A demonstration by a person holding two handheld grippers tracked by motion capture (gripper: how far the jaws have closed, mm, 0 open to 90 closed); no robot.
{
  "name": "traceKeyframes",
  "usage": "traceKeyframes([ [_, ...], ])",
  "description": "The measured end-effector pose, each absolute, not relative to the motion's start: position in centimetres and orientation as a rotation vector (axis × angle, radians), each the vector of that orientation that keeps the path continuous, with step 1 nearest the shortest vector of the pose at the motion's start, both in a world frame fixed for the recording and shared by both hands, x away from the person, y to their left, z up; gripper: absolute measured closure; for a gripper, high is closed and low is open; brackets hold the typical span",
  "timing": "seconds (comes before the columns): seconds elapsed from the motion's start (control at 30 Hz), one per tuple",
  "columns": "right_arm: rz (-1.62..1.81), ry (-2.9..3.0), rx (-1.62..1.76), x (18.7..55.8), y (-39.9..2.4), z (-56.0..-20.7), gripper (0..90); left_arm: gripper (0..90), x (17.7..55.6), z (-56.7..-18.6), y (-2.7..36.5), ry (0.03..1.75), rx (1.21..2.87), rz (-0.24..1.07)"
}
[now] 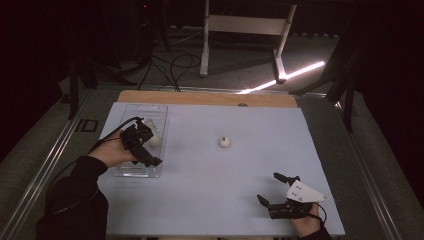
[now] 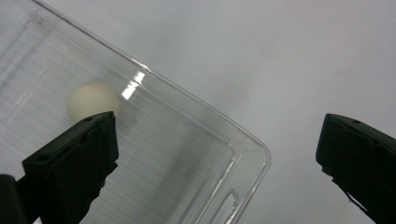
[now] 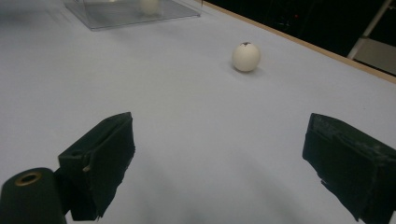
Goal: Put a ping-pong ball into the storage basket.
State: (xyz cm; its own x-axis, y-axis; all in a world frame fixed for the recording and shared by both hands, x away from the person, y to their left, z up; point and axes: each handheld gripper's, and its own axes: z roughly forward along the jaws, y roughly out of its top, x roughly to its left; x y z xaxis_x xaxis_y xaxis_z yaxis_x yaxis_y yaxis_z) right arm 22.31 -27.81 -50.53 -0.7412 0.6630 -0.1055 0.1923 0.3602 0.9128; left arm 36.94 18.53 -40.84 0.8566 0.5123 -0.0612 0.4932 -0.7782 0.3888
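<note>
While both grippers gape, white ball (image 1: 224,142) sits unobstructed beside tray (image 1: 131,170).

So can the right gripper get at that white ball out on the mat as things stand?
Probably yes. The right gripper is open, and in its own view the white ball sits ahead with only bare mat between them; the clear tray lies off to the side.

lab | dark room | floor cables (image 1: 172,65) | white frame legs (image 1: 245,30) | test table (image 1: 210,195)
</note>
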Motion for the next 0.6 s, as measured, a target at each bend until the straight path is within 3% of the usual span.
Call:
traceKeyframes([
  [0.6,1.365,2.164,0.742,22.3,-27.8,-50.5,8.9,0.2,36.6,-38.7,15.8,0.713,2.649,0.098],
])
